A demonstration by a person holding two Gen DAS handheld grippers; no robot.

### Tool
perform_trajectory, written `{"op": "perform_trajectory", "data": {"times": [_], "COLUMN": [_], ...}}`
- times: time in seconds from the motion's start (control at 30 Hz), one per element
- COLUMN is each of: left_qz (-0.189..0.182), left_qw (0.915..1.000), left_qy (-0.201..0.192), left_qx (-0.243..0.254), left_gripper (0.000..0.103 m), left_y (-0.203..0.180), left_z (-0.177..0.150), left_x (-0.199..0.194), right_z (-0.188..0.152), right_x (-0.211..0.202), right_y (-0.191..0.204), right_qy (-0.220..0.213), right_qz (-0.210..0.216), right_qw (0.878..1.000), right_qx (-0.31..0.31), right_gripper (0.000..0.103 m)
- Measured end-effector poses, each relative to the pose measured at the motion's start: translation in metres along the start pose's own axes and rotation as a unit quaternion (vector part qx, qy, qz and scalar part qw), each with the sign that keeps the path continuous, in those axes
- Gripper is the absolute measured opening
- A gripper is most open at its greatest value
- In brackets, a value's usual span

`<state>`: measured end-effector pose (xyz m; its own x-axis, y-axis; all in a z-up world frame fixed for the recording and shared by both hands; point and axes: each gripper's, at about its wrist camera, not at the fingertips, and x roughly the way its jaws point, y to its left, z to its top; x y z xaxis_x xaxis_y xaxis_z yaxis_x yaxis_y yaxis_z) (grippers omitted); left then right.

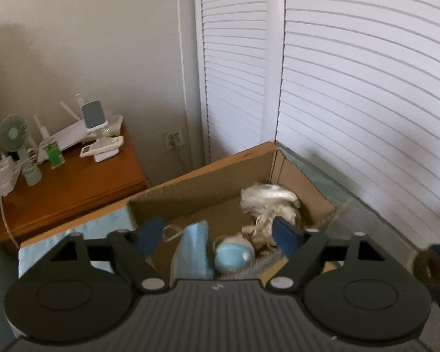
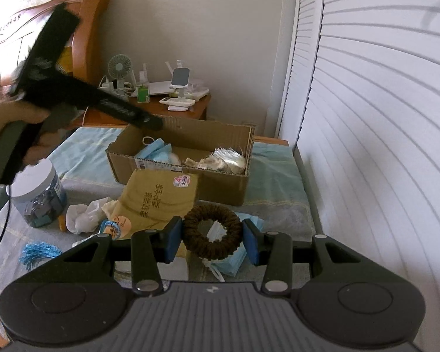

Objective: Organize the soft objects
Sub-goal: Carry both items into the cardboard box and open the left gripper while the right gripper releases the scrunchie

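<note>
Right tool (image 2: pixel 212 242): its two blue pads are clamped on either side of a dark brown scrunchie (image 2: pixel 211 231), lifted above the bed.
Under the scrunchie: blue face masks (image 2: pixel 234 261) with white ear loops lie on the bed (image 2: pixel 278 193), just below the held ring.
Bed clutter, near left: a blue tassel (image 2: pixel 38 253), a crumpled white cloth (image 2: pixel 82 214) and a plastic jar with a white lid (image 2: pixel 36 193) sit on the pale cover.
Box flap: a brown flap with printed characters and stickers (image 2: pixel 158 196) folds toward the camera from the box front.
Left tool (image 1: pixel 218 240): jaws wide apart with nothing between the pads, poised over the open box; in the right wrist view a hand (image 2: pixel 11 117) grips its handle at upper left.
Cardboard box (image 1: pixel 202 182): stands open on the bed, close to the white louvred doors (image 1: pixel 352 88).
Box contents: a blue face mask (image 1: pixel 193 252), a blue rounded soft item (image 1: pixel 233 256) and a pale shiny bundle of fibres (image 1: pixel 270 202) lie inside.
Nightstand (image 1: pixel 73 187): wooden, beyond the bed, carrying a small green fan (image 1: pixel 13 133), a white router (image 1: pixel 73 135) and remotes (image 1: pixel 102 148).
</note>
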<state>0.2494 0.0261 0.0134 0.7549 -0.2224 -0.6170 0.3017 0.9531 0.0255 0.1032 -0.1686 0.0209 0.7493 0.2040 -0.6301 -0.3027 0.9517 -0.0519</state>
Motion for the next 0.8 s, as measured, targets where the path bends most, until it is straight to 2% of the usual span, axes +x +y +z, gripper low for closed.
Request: {"op": "perform_trajectory", "data": {"times": [0.13,0.27,0.47,0.6,0.8], "left_qz": [0.01,0.007,0.031,0.042,0.068], "left_qw": [0.9999,0.9999,0.9994,0.9985,0.9969], "left_qy": [0.008,0.006,-0.016,-0.033,-0.035], "left_qx": [0.0,-0.005,-0.002,-0.01,-0.018], "left_gripper": [0.093,0.096,0.096,0.096,0.096], "left_y": [-0.001,-0.007,-0.021,-0.025,-0.024], "left_z": [-0.023,-0.055,-0.098,-0.115,-0.131], "left_x": [-0.031,-0.067,-0.107,-0.123,-0.13], "right_z": [0.005,0.017,0.047,0.069,0.099], "right_x": [0.005,0.014,0.042,0.067,0.109], "right_y": [0.0,0.002,0.006,0.011,0.02], "right_qy": [0.002,0.002,0.006,0.011,0.022], "right_qz": [0.006,0.015,0.023,0.035,0.037], "right_qw": [1.0,1.0,1.0,0.999,0.999], "right_qx": [0.001,-0.004,-0.02,-0.025,-0.034], "right_gripper": [0.049,0.049,0.049,0.049,0.049]}}
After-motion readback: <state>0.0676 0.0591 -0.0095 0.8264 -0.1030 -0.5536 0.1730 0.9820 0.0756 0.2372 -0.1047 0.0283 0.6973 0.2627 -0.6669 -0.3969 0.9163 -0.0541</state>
